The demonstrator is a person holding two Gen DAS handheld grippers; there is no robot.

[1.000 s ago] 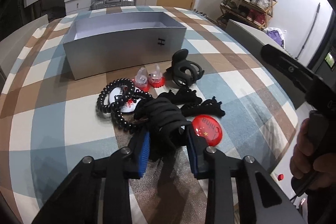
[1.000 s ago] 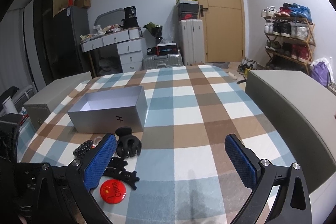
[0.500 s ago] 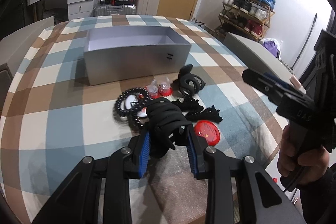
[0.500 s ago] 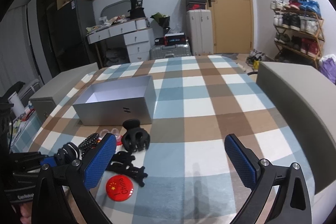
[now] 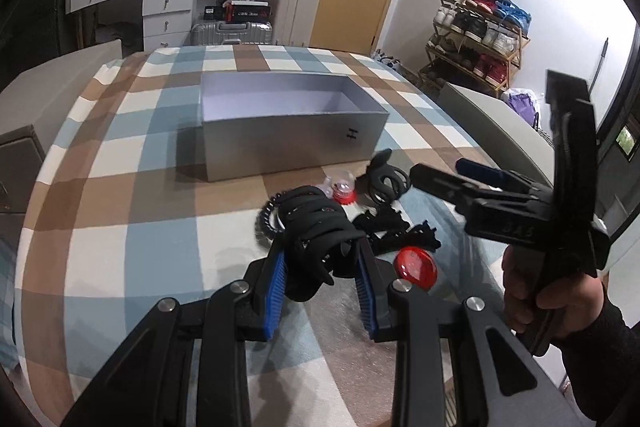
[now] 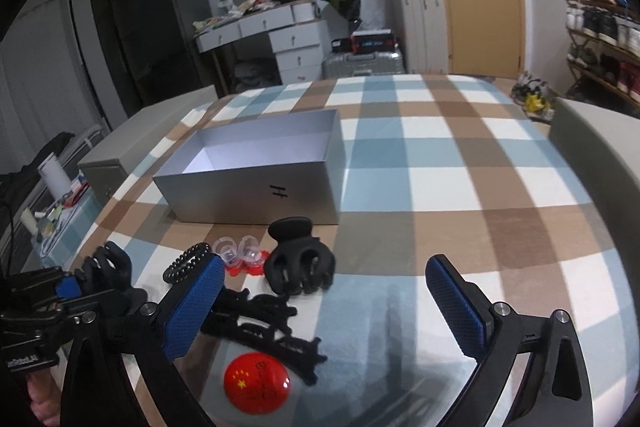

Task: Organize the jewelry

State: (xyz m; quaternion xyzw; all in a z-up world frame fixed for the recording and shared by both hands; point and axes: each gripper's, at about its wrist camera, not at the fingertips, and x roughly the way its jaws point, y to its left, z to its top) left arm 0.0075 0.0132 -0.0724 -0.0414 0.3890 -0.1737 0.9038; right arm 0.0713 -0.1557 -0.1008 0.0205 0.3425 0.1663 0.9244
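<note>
My left gripper (image 5: 322, 259) is shut on a black claw clip (image 5: 316, 227), held a little above the checked tablecloth; the right wrist view shows that clip (image 6: 108, 263) at the far left. An open silver box (image 5: 292, 143) stands behind the pile. On the cloth lie a second black claw clip (image 6: 300, 263), a black coil hair tie (image 6: 186, 261), two small clear-and-red pieces (image 6: 240, 255), flat black hair clips (image 6: 264, 323) and a round red badge (image 6: 256, 383). My right gripper (image 6: 324, 303) is open wide just above the pile, with nothing between its pads.
A grey padded bench (image 6: 600, 155) runs along the table's right side and another (image 6: 120, 155) along the left. The far half of the tablecloth (image 6: 440, 147) lies beyond the silver box (image 6: 256, 187). A person's hand (image 5: 536, 291) holds the right gripper's handle.
The left gripper has risen slightly with the claw clip, off the pile. The right gripper has come in lower and closer to the pile, still open.
</note>
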